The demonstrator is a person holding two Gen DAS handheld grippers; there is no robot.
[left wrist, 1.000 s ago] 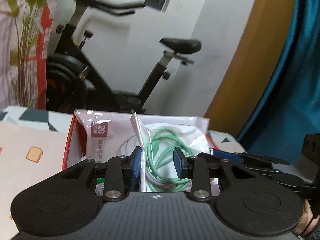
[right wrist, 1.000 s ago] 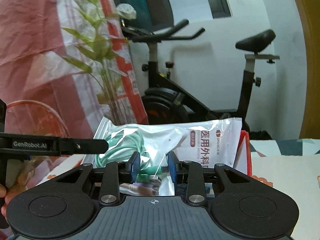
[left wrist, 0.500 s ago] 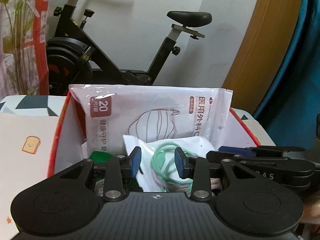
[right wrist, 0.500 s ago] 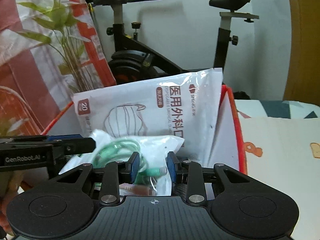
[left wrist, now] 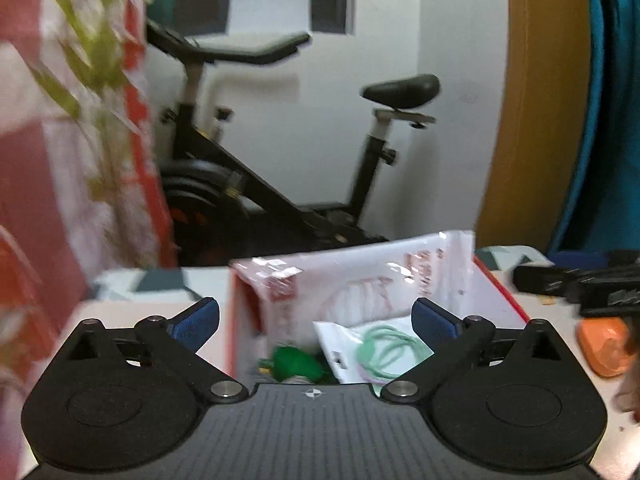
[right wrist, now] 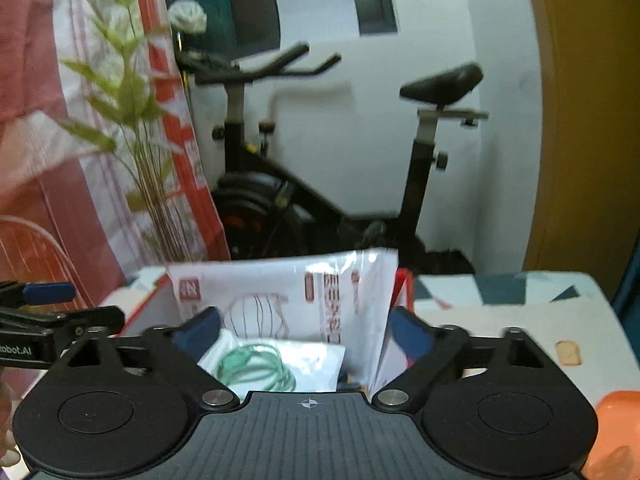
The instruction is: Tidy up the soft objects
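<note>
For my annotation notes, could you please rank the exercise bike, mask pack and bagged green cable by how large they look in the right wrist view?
1. Exercise bike, largest, though farthest away.
2. Mask pack.
3. Bagged green cable, smallest, partly hidden by the tool body.

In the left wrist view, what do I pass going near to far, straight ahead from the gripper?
Left gripper, jaws just opened wide and empty → bag of green cord lying in the red box → face mask pack standing at the back → exercise bike.
</note>
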